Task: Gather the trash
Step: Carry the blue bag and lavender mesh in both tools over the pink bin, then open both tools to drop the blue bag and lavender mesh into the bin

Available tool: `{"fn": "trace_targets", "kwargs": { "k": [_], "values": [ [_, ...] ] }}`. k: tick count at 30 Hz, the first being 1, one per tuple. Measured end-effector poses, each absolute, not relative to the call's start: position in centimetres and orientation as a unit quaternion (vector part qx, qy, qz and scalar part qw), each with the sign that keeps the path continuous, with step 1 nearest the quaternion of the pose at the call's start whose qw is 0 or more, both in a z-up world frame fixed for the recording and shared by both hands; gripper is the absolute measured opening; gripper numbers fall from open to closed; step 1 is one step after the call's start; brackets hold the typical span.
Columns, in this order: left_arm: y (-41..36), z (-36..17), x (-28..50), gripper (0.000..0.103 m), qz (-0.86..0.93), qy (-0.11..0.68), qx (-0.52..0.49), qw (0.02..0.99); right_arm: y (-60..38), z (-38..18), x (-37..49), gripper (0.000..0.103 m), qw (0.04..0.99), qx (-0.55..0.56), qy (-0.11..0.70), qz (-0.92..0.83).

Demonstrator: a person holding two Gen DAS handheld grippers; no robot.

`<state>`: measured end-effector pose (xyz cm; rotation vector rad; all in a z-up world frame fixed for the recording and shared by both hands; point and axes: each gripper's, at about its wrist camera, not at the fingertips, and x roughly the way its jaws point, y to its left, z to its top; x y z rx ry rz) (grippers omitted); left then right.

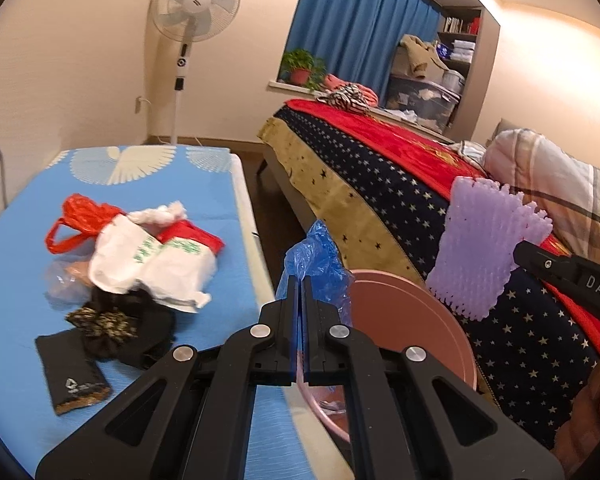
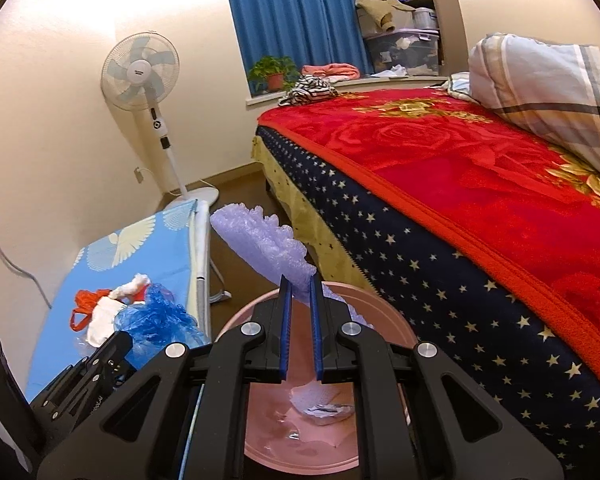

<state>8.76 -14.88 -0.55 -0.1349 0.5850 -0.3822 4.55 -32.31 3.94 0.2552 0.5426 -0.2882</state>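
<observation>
Closed fingers of the left gripper point(image 1: 302, 280) pinch a blue bag point(image 1: 318, 258) beside the pink bin point(image 2: 384, 322), probably so it can drop in. Right gripper point(image 2: 301, 280), its fingers nearly together, clamps a purple foam net point(image 2: 260, 240) above the bin's mouth, apparently for the same reason. More trash point(image 1: 140, 256) lies heaped on the blue board point(image 1: 28, 280), within reach of the bin for later trips.

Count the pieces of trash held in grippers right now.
2: blue plastic bag in the left gripper; purple foam net in the right gripper, above the pink bin.
</observation>
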Motion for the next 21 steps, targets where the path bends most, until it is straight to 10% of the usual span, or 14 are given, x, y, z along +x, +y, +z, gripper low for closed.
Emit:
{"fn": "trace_targets", "kwargs": {
  "k": [13, 17, 21],
  "values": [
    [-17.8, -2.1, 9.7, 0.003, -0.229, 0.324, -0.059, 0.916, -33.6, 3.3, 4.4, 0.015, 0.938, 0.13, 0.275, -0.166],
    [-17.8, -2.4, 9.6, 0.049, -0.224, 0.326, -0.056, 0.917, -34.1, 3.4, 4.1, 0.034, 0.935, 0.135, 0.275, -0.181],
    [-16.8, -2.3, 9.7, 0.049, -0.216, 0.328, -0.07, 0.917, -34.2, 3.4, 3.8, 0.045, 0.933, 0.141, 0.275, -0.182]
  ]
}}
